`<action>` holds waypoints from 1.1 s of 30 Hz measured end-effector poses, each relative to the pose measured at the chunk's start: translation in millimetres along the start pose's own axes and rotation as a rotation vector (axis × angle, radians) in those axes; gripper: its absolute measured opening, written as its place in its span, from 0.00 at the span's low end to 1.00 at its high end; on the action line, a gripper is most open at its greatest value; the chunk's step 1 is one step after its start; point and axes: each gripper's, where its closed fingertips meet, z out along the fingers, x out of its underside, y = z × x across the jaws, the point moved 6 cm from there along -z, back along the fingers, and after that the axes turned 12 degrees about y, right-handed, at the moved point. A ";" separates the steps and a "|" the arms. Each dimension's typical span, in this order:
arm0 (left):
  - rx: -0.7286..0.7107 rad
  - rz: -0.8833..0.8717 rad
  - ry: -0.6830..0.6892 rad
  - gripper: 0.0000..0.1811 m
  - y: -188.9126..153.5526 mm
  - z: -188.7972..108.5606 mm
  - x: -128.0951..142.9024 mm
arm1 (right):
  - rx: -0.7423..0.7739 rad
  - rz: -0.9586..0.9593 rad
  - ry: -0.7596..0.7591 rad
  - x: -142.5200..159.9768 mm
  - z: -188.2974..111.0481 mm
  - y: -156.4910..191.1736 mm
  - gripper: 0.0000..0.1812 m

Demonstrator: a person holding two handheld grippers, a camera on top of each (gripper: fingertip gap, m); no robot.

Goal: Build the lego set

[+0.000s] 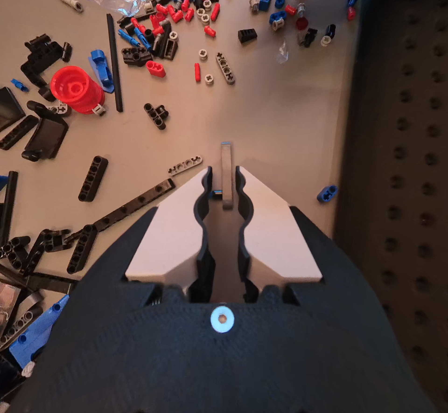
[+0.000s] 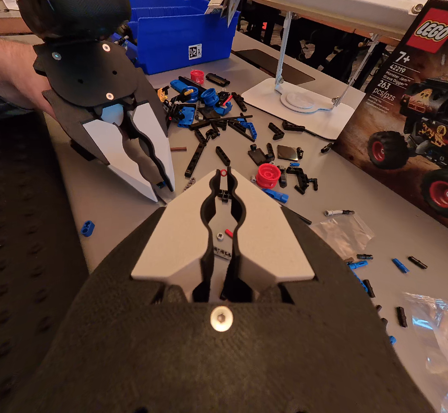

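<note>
In the left wrist view my left gripper [image 1: 224,168] is closed to a narrow gap around a thin grey beam [image 1: 227,176]. The beam stands on edge near the table's right edge, and a blue pin [image 1: 216,193] sticks out of its side. The left gripper also shows in the right wrist view [image 2: 164,189], tips down on the table, held by a person's hand. My right gripper [image 2: 223,171] is shut on a small red ring [image 2: 221,172] at its fingertips, held above the table. Loose black, red, blue and grey parts lie spread over the grey table [image 2: 121,207].
A red wheel hub [image 1: 77,88] lies left; it also shows in the right wrist view [image 2: 268,174]. A blue bin [image 2: 184,30], a white instruction stand [image 2: 303,108] and the set's box [image 2: 412,110] stand behind. Clear bags [image 2: 344,231] lie right. A dark perforated mat [image 1: 400,183] borders the table edge. My right fingertips sit around 11 cm from my left ones.
</note>
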 end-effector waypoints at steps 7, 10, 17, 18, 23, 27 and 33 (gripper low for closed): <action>-0.021 0.036 -0.018 0.09 6.1 -25.7 4.4 | 0.006 -0.002 0.000 0.0 0.0 -0.4 0.01; -0.056 0.059 -0.006 0.09 12.9 -37.1 10.6 | 0.008 -0.004 0.002 0.2 0.1 -0.2 0.01; -0.053 0.230 0.054 0.14 1.2 -35.7 19.4 | 0.007 -0.005 0.007 0.8 1.1 -0.3 0.01; -0.065 0.250 0.064 0.14 0.7 -33.5 19.7 | 0.007 -0.005 0.008 0.9 1.2 -0.3 0.01; -0.082 0.251 0.087 0.12 1.3 -26.4 18.1 | 0.009 -0.006 0.010 1.2 1.2 -0.1 0.01; -0.075 0.253 0.087 0.12 -3.1 -22.2 17.6 | 0.007 -0.009 0.011 1.2 1.4 0.4 0.01; -0.121 0.273 0.046 0.11 -8.8 -13.5 5.1 | 0.004 -0.012 0.014 1.5 2.1 1.1 0.01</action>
